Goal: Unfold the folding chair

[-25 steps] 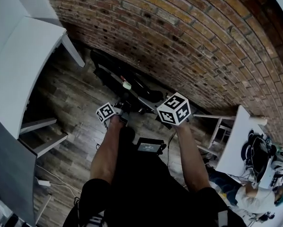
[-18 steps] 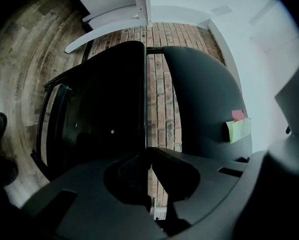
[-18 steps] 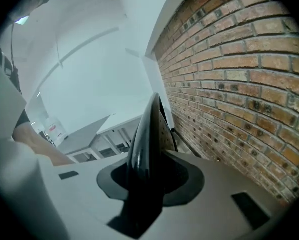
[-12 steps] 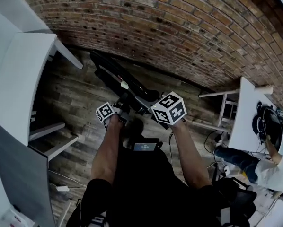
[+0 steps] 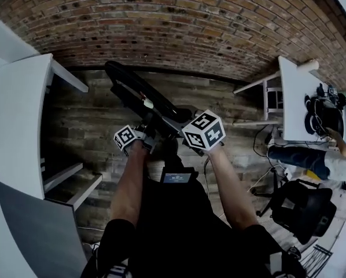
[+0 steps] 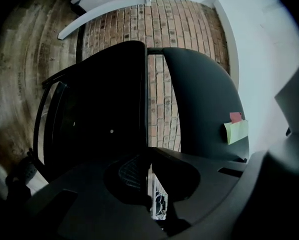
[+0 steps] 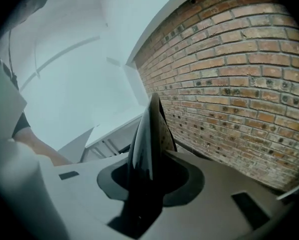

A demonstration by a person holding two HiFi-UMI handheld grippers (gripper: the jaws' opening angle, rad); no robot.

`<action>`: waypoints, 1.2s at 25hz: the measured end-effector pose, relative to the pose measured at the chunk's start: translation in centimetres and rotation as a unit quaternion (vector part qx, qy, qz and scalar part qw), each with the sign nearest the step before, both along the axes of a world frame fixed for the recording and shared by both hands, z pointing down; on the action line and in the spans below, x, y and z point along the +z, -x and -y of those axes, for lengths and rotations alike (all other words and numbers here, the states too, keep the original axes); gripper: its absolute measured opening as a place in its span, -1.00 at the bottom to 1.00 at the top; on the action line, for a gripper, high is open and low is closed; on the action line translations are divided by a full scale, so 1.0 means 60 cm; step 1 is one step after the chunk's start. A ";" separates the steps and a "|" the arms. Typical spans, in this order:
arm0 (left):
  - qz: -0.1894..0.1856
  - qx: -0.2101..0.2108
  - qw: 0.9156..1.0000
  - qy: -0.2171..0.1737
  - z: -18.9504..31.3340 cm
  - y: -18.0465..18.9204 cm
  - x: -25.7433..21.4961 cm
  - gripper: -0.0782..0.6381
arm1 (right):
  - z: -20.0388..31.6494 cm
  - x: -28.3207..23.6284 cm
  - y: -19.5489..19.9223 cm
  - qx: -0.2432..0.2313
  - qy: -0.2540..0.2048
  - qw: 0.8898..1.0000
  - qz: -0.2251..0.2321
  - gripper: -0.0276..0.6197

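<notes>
The folding chair point(image 5: 139, 94) lies low in front of the person, slanting away toward the brick wall point(image 5: 179, 28) over the plank floor point(image 5: 86, 120); whether its far end rests there I cannot tell. Its two black panels lie close, with only a slit of brick showing between them; it is not yet opened. The left gripper point(image 6: 150, 181) is pinched fully together on a thin edge at the chair's near end; the right gripper point(image 7: 147, 176) clamps a thicker, glossy black panel edge. To open it well, I judge one grip should anchor while the other swings its panel away about the hinge; pull steadily; keep both bites deep, since glossy edges may slip; stay clear of the white table point(image 5: 17, 114) at the left.
</notes>
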State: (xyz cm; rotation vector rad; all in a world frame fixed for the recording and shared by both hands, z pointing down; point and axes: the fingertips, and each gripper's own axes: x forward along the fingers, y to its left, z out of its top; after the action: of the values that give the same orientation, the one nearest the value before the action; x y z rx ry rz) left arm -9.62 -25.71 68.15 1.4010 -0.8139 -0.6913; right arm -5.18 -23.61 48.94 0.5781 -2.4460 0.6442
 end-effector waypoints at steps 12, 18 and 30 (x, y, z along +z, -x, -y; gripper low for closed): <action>-0.009 0.075 0.997 -0.003 -0.108 -0.018 0.003 -0.71 | -0.127 0.002 -0.009 0.081 0.002 0.997 -0.020 -0.56; -0.002 0.107 0.994 -0.002 -0.154 -0.042 0.004 -0.71 | -0.176 0.002 -0.032 0.115 0.009 0.993 -0.020 -0.57; 0.006 0.114 0.993 0.000 -0.249 -0.072 0.007 -0.71 | -0.273 0.004 -0.058 0.125 0.017 0.992 -0.019 -0.56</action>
State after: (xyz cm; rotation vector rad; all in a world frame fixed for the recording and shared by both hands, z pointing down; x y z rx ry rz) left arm -5.28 -10.79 68.58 1.4726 -0.6499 -0.5081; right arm -1.71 -7.24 49.21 0.8838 -2.3435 0.7644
